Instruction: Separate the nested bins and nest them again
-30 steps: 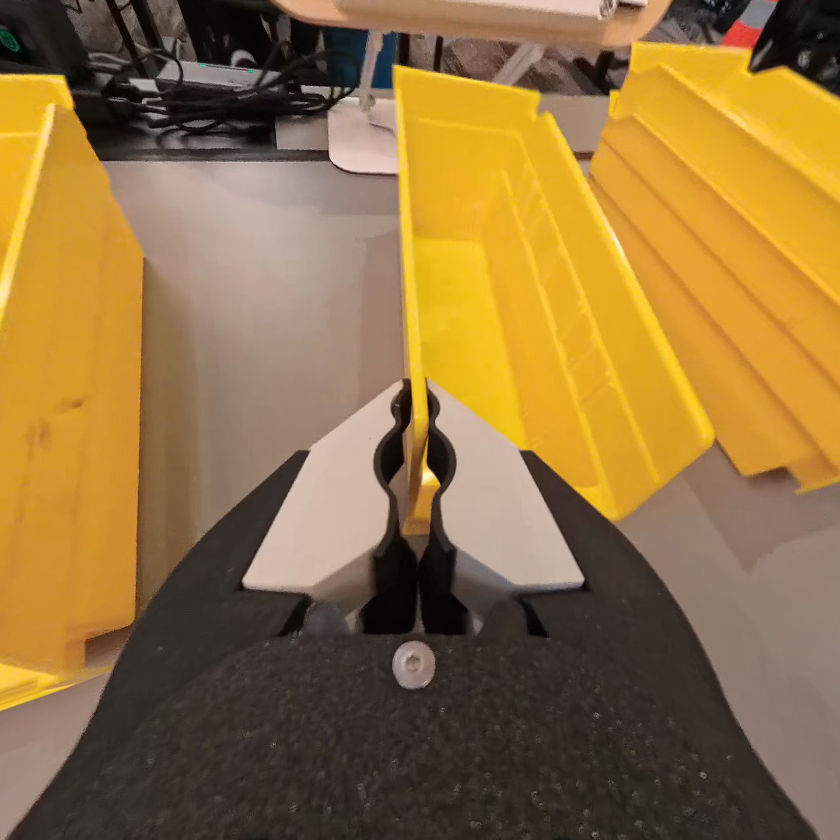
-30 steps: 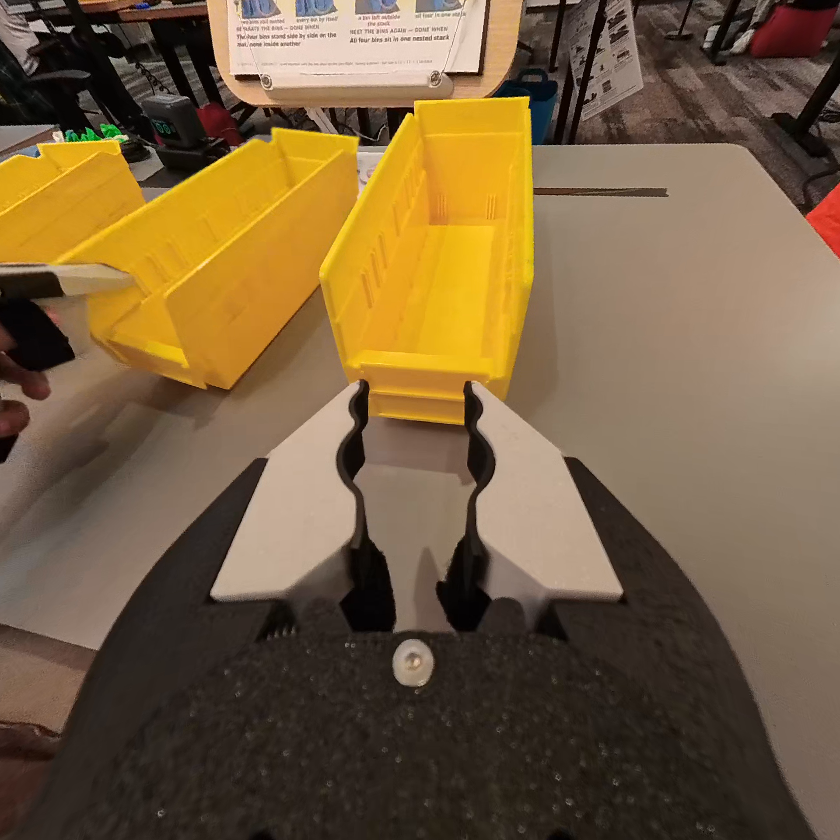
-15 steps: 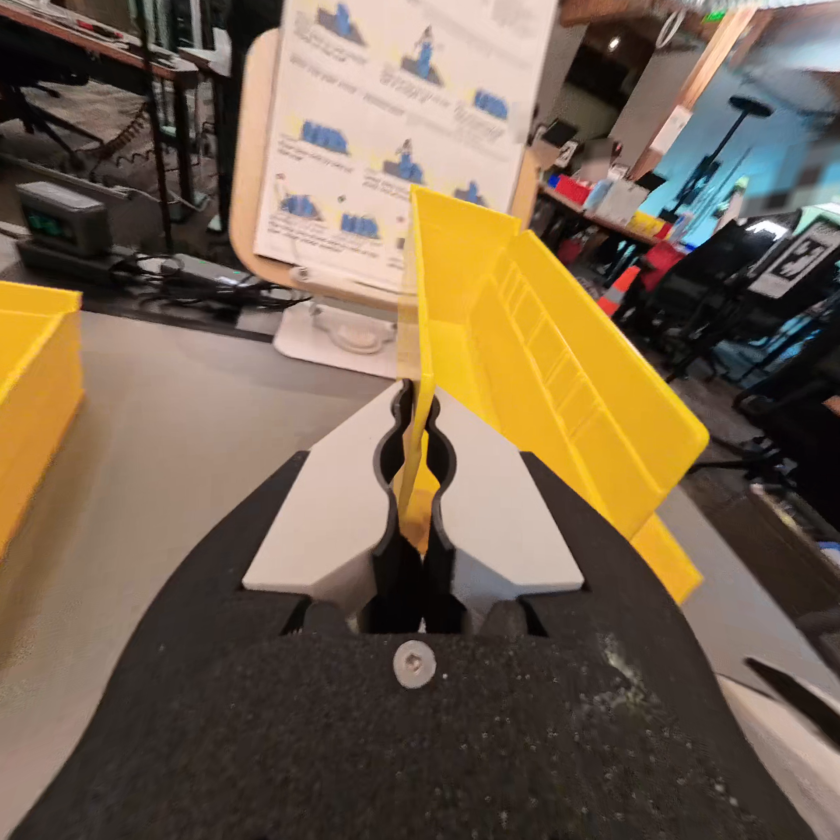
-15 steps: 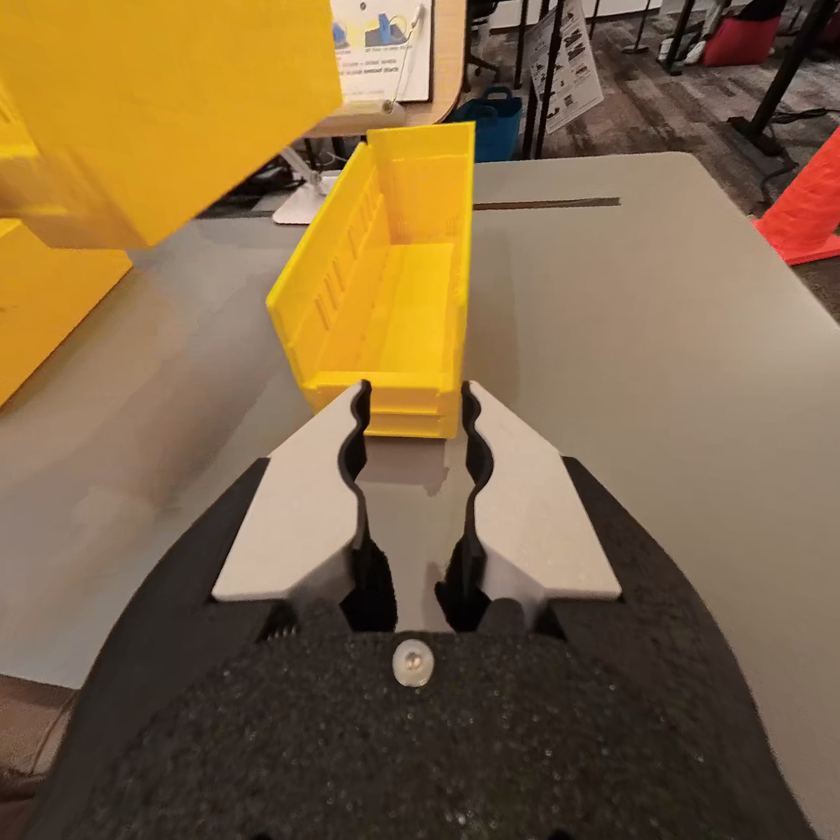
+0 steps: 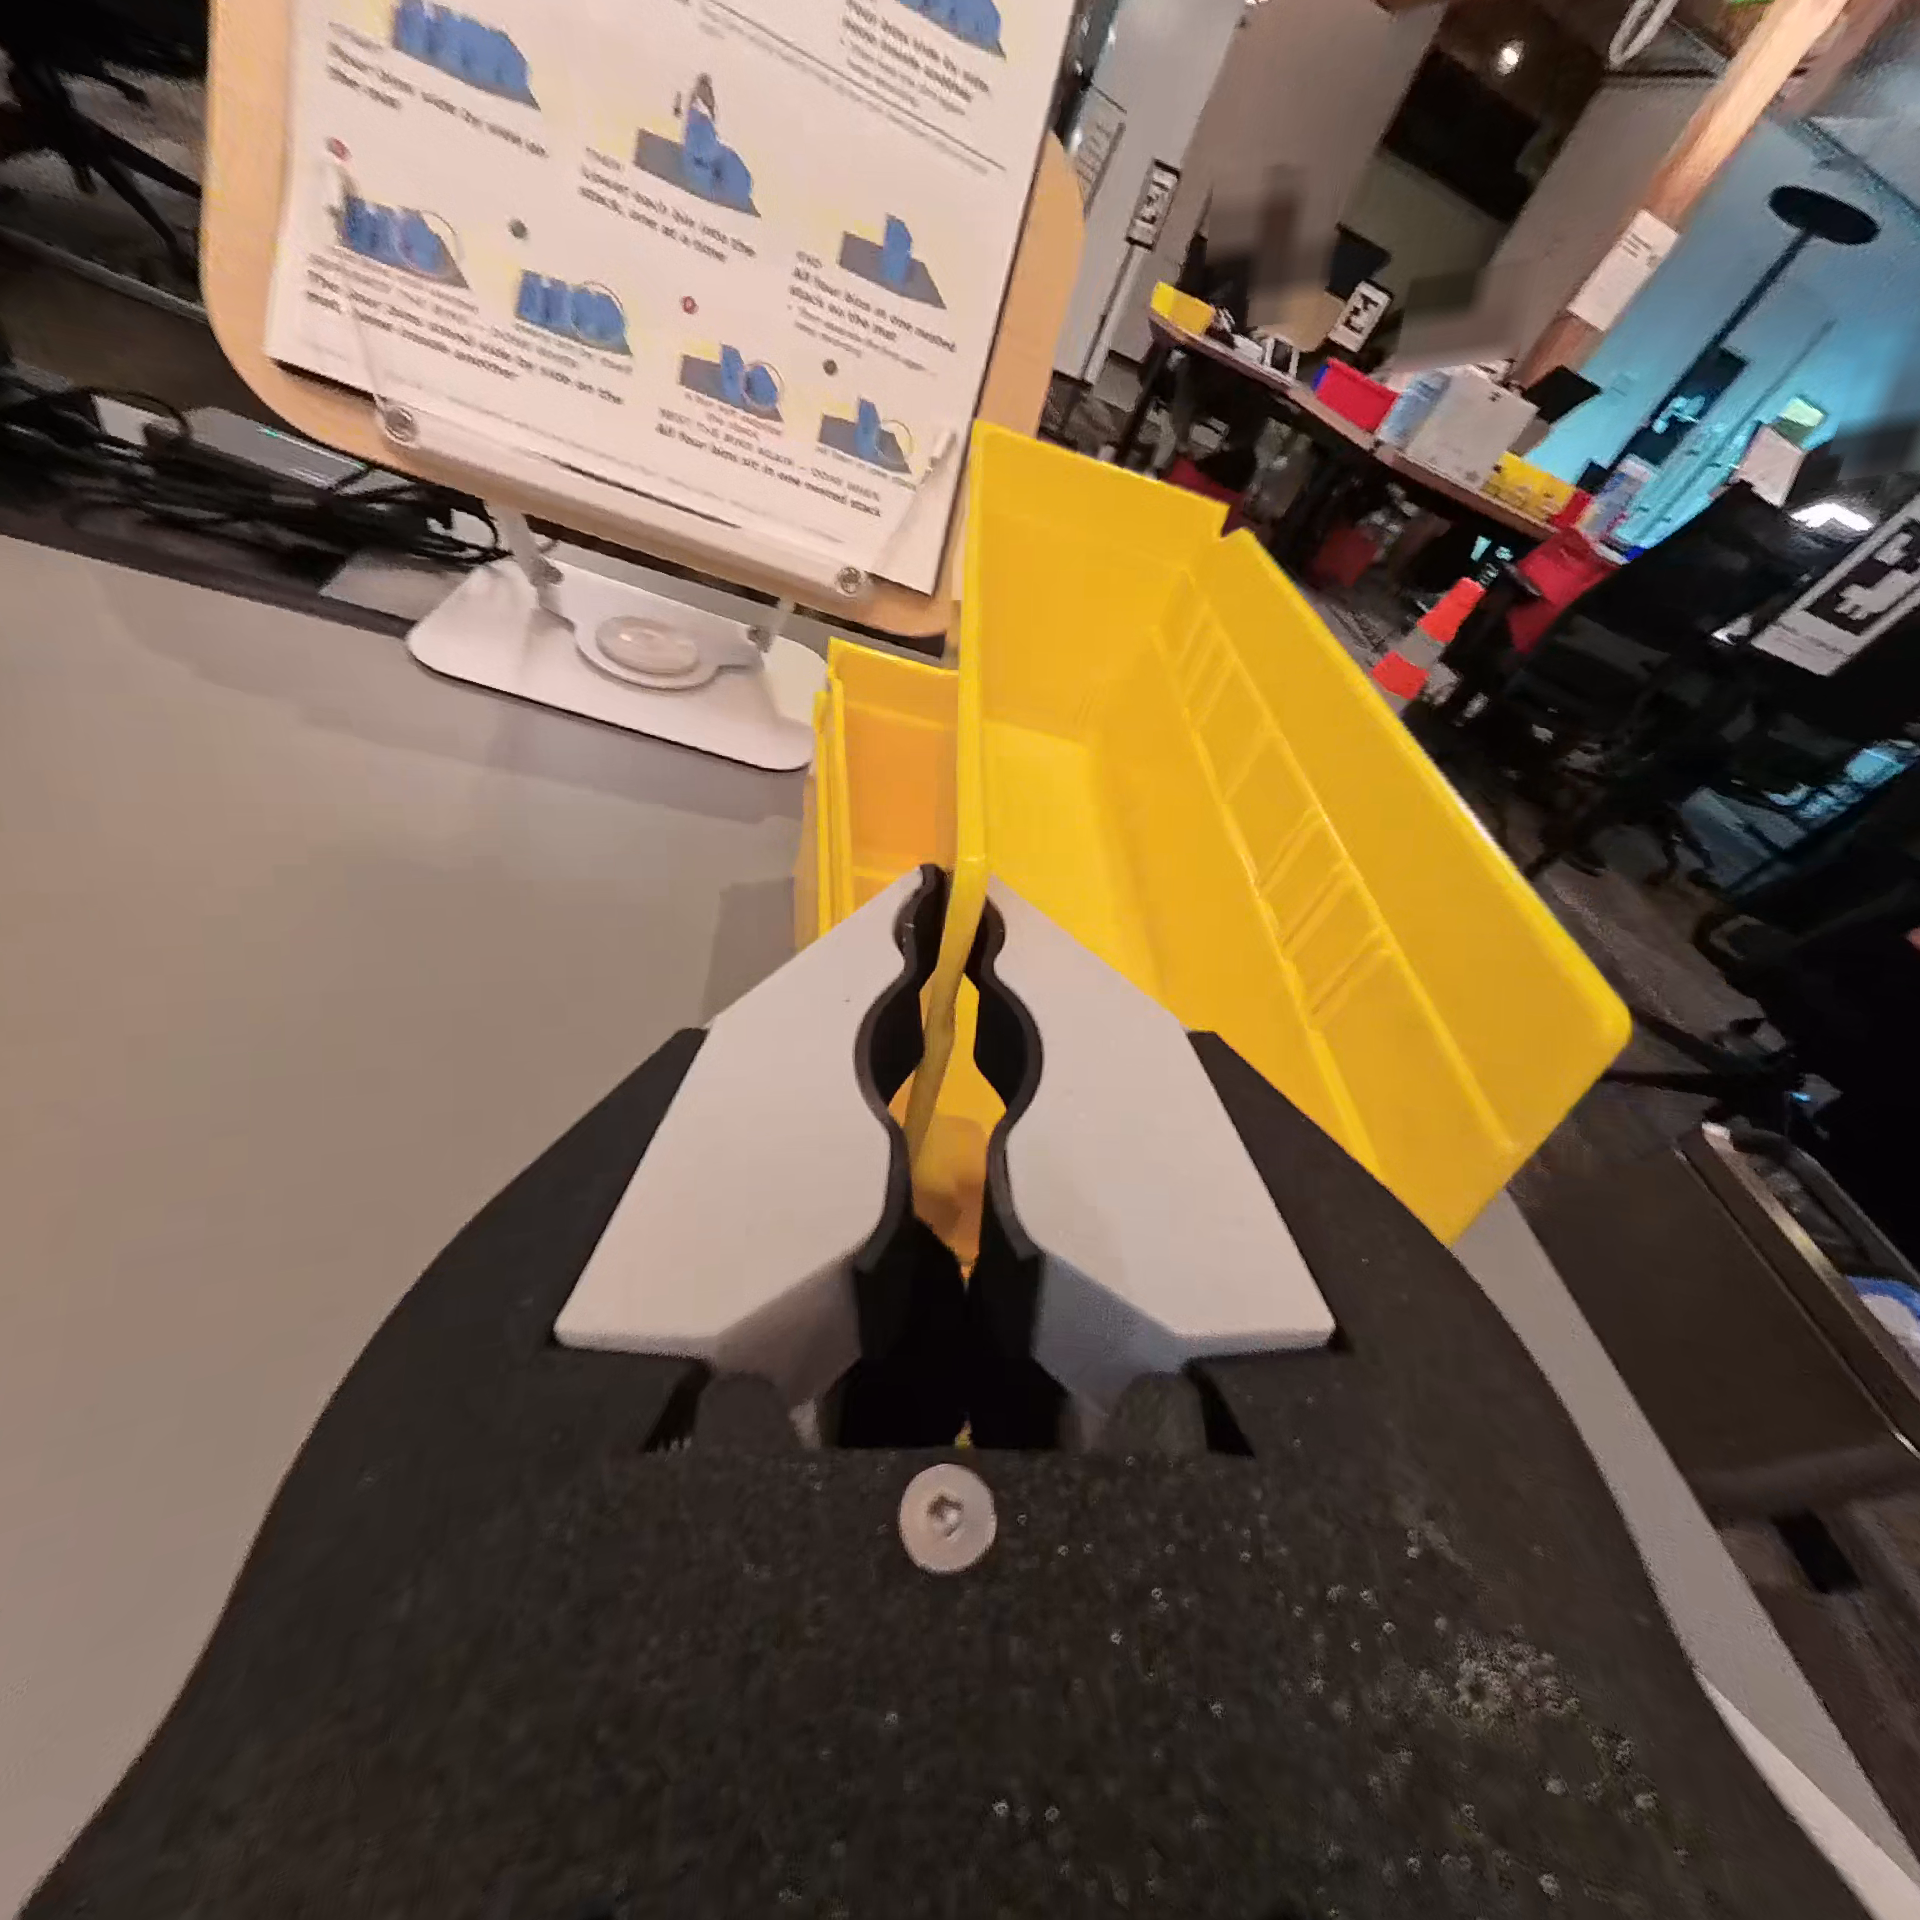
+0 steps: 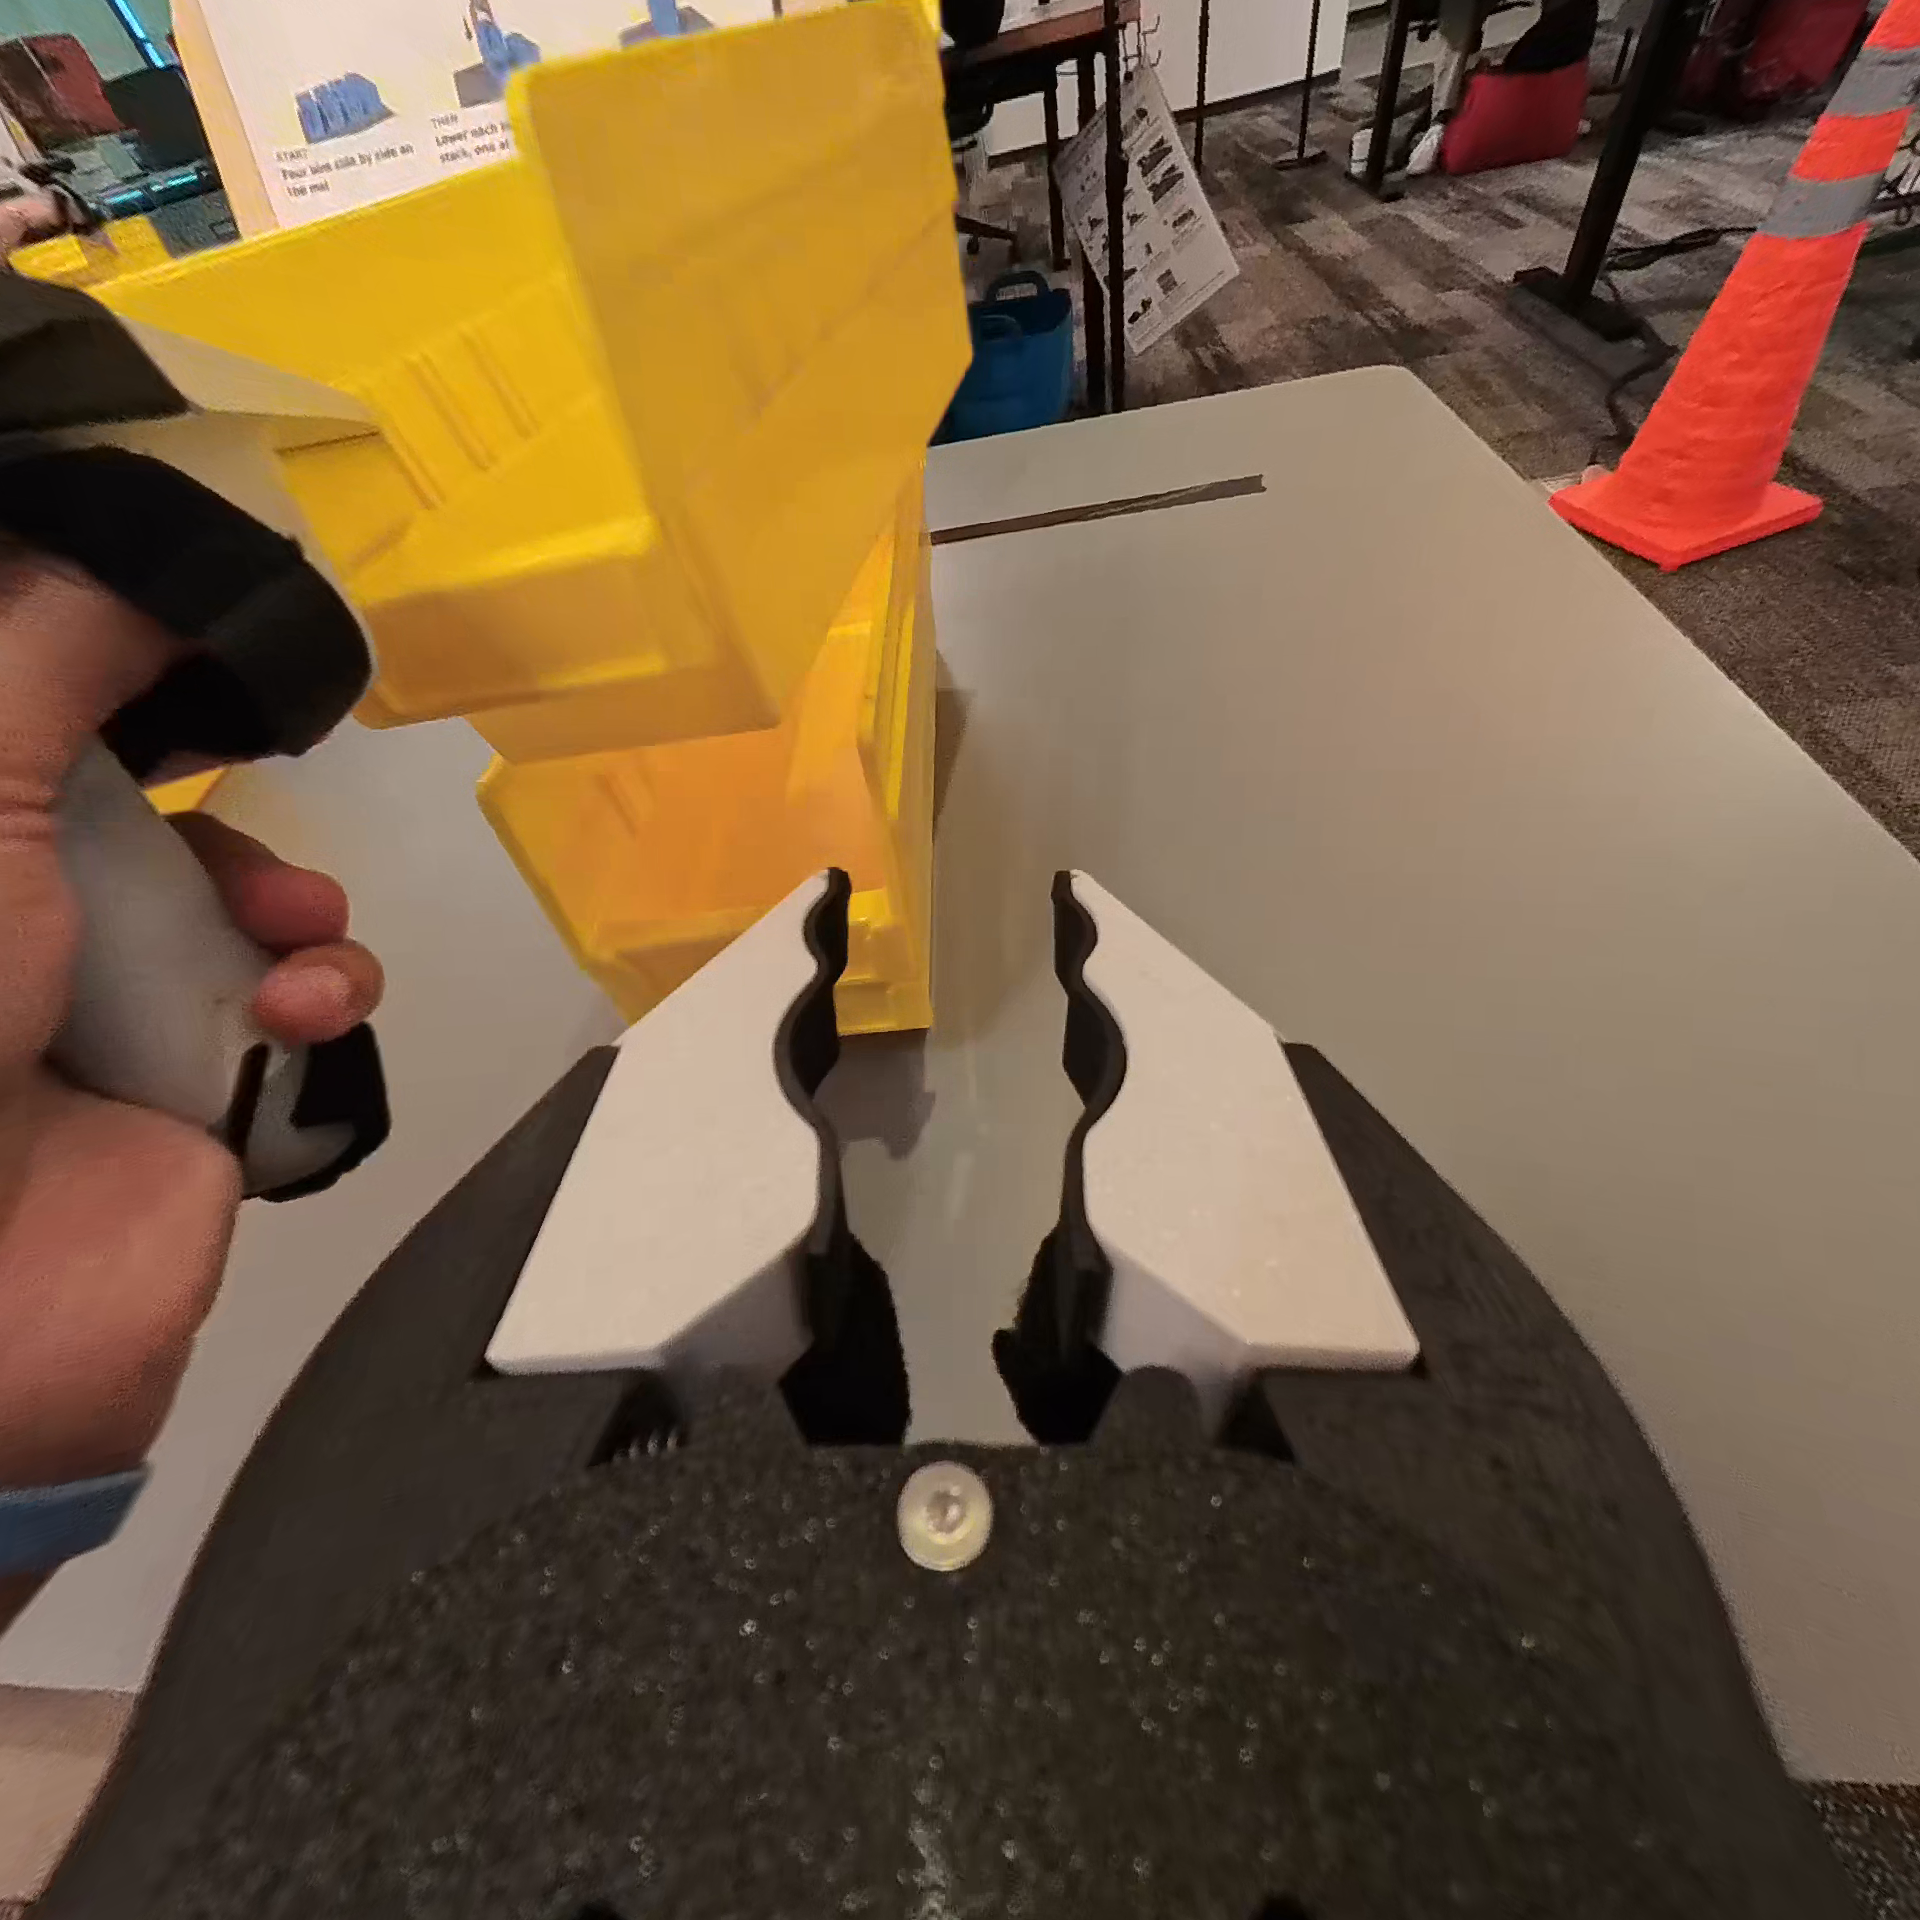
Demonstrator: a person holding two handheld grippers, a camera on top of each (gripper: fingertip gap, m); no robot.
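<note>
The left gripper [image 5: 951, 914] was clamped on the thin side wall of a yellow bin [image 5: 1247, 831], holding it tilted in the air above a second yellow bin [image 6: 727, 862] that stood on the grey table [image 6: 1351, 831]. In the left wrist view the standing bin showed only as a strip just left of the held one. The right gripper [image 6: 951, 904] had its jaws apart with nothing between them, hovering just near of the standing bin's near end, its left fingertip [image 6: 821, 904] before the bin's front lip. A hand [image 6: 125, 1039] gripped the left tool's handle at the left. Beyond the bins stood an instruction sheet [image 5: 644, 260] on a wooden board; an orange cone [image 6: 1745, 343] stood on the floor to the far right.
</note>
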